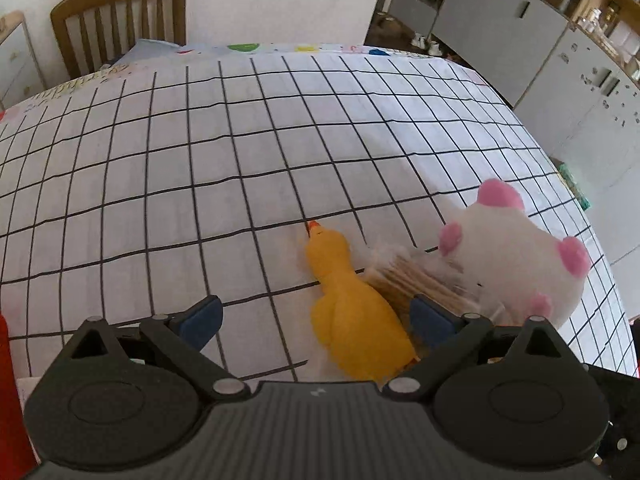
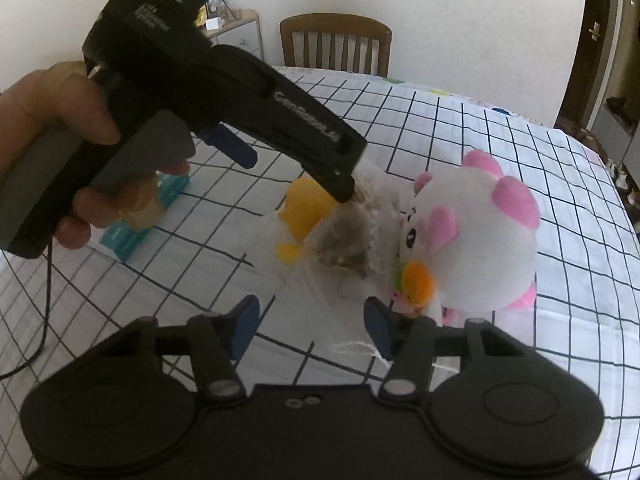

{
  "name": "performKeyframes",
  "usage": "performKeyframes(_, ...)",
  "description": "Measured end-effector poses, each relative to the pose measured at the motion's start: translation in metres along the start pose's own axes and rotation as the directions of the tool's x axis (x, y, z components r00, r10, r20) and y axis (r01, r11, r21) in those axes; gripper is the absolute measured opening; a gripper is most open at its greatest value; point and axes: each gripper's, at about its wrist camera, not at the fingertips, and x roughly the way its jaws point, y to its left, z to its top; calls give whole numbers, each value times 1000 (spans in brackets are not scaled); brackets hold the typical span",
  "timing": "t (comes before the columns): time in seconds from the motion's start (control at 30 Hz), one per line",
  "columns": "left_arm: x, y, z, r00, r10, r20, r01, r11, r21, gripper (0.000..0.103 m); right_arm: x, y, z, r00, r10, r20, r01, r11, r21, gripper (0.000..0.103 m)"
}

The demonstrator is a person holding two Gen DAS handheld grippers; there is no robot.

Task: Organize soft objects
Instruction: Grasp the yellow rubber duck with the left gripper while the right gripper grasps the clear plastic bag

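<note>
A white cloth with a black grid covers the table (image 1: 240,140), with a wooden chair (image 1: 120,20) at its far edge against a pale wall and grey cabinets (image 1: 500,20) off to one side. Near the front of the table the soft things lie bunched together: a yellow duck toy (image 1: 348,300) stretched out with its orange beak pointing away, a brownish bundle in a sheer mesh bag (image 2: 348,236) just beside it, and a white and pink plush toy (image 2: 472,236) touching the bag on the other side. The left gripper (image 1: 316,320) stands wide open over the duck's body, its blue fingertips either side; one fingertip (image 1: 430,320) lies over the brownish bundle, but whether it presses on it I cannot tell. In the right wrist view a hand (image 2: 52,120) holds that left gripper, its tip down at the top of the mesh bag. The right gripper (image 2: 312,324) is about half open, with the loose lower edge of the bag and a white string (image 2: 360,348) between its blue fingertips; the pads do not visibly press on either. A teal packet (image 2: 136,224) lies on the cloth behind the hand.
</note>
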Motion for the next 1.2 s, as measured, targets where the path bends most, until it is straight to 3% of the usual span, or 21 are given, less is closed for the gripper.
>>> performKeyframes(0.1, 2, 2, -1, 1000, -4, -2, 4, 1000, -18, 86, 4, 2, -2, 1000, -18, -3, 18, 1000, -11, 53)
performKeyframes(0.2, 4, 7, -1, 999, -41, -5, 40, 998, -55, 80, 7, 2, -4, 999, -32, -4, 32, 999, -16, 52)
performKeyframes(0.47, 3, 4, -5, 996, -88, -7, 88, 995, -41, 56, 16, 7, -6, 998, -62, -13, 61, 997, -44, 44)
performKeyframes(0.7, -1, 2, -4, 994, -105, -2, 105, 994, -43, 34, 20, 13, -7, 995, -95, -10, 94, 992, -89, 26)
performKeyframes(0.9, -9, 1, -5, 994, -110, 9, 110, 991, -70, 27, 11, 14, -8, 996, -90, 9, 91, 991, -96, 14)
performKeyframes(1.2, -37, 9, -14, 990, -132, 46, 136, 985, -107, 25, -19, 19, -12, 998, -33, 58, 37, 996, -86, 8)
